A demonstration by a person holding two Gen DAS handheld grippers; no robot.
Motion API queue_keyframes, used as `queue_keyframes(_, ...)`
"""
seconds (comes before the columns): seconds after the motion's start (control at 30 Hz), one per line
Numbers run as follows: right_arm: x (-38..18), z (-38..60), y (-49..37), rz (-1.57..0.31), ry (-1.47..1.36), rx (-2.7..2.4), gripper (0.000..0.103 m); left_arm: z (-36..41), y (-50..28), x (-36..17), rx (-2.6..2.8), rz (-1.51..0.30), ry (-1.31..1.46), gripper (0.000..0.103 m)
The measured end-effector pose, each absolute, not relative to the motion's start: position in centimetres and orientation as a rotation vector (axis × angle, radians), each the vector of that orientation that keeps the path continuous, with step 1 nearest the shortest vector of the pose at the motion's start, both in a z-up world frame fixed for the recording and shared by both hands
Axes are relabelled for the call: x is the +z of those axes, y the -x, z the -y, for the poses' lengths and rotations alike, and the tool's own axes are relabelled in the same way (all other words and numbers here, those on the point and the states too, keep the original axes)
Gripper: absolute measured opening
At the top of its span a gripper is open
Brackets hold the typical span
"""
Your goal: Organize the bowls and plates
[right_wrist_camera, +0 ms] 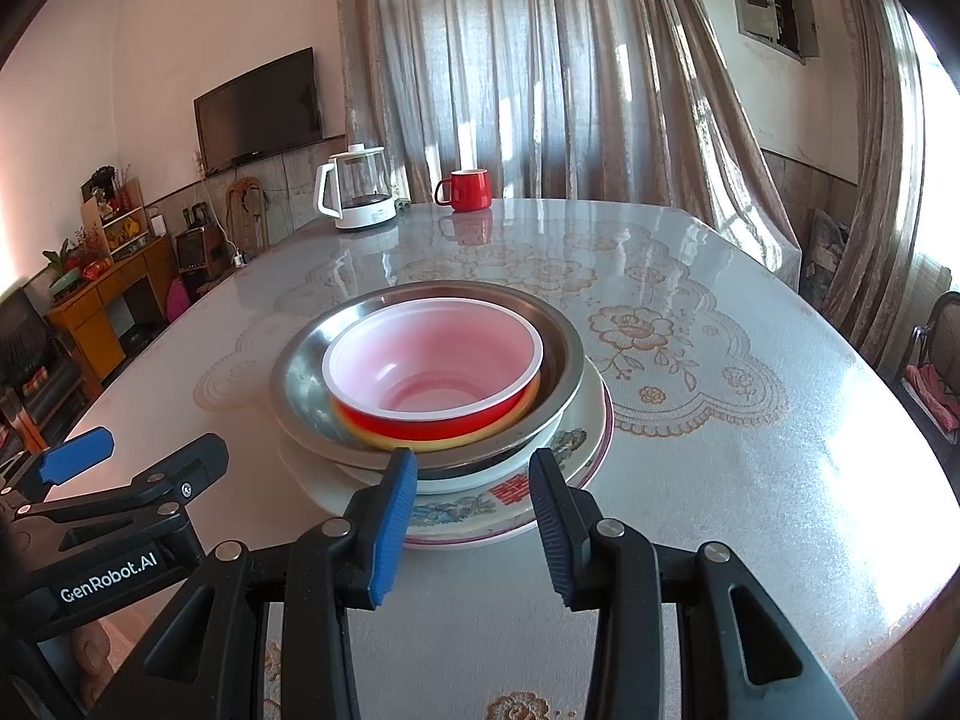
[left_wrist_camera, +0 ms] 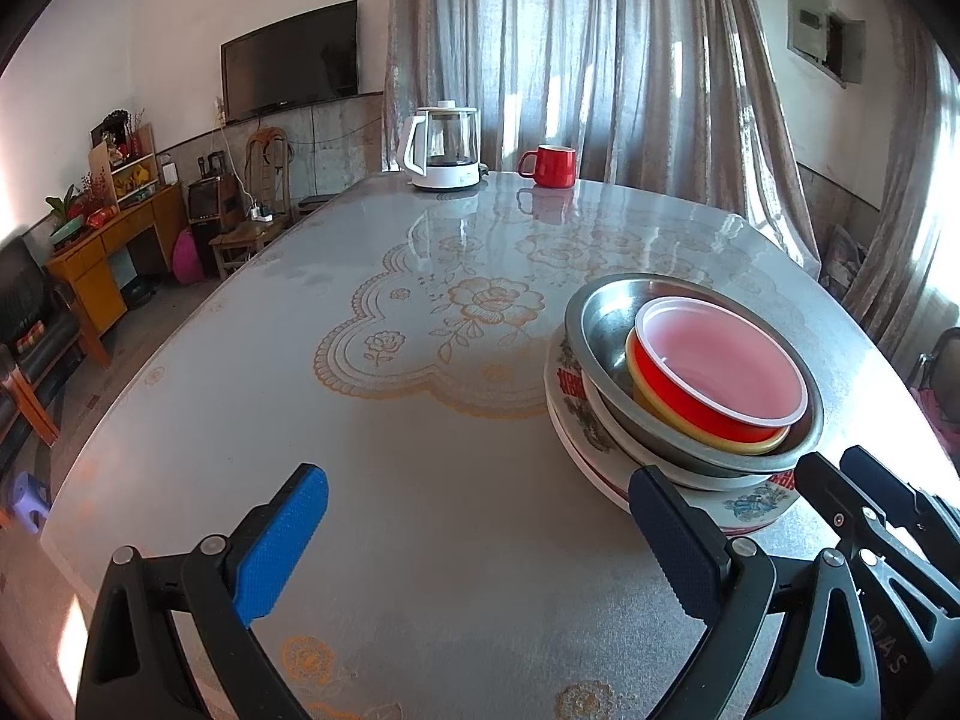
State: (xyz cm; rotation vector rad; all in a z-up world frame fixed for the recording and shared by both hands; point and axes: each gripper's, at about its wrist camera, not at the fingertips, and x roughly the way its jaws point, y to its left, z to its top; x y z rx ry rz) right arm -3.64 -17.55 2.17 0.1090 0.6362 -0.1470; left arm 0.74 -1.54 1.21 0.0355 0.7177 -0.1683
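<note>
Right tongs sit nearest, jaws parted and empty, just short of the floral plate that carries the stack: a white plate, a steel bowl, a yellow bowl and a red bowl nested on top. Left tongs gape wide over bare desk beside the stack. Farther back stand a kettle and red mug
</note>
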Motion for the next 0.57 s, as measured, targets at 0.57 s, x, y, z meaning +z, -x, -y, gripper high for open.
queue_keyframes(0.57,2.15,17.84,3.71,-0.628,-0.121,-0.140,0.039,1.98,-0.78,1.07,-0.199,-0.710,-0.036,0.101)
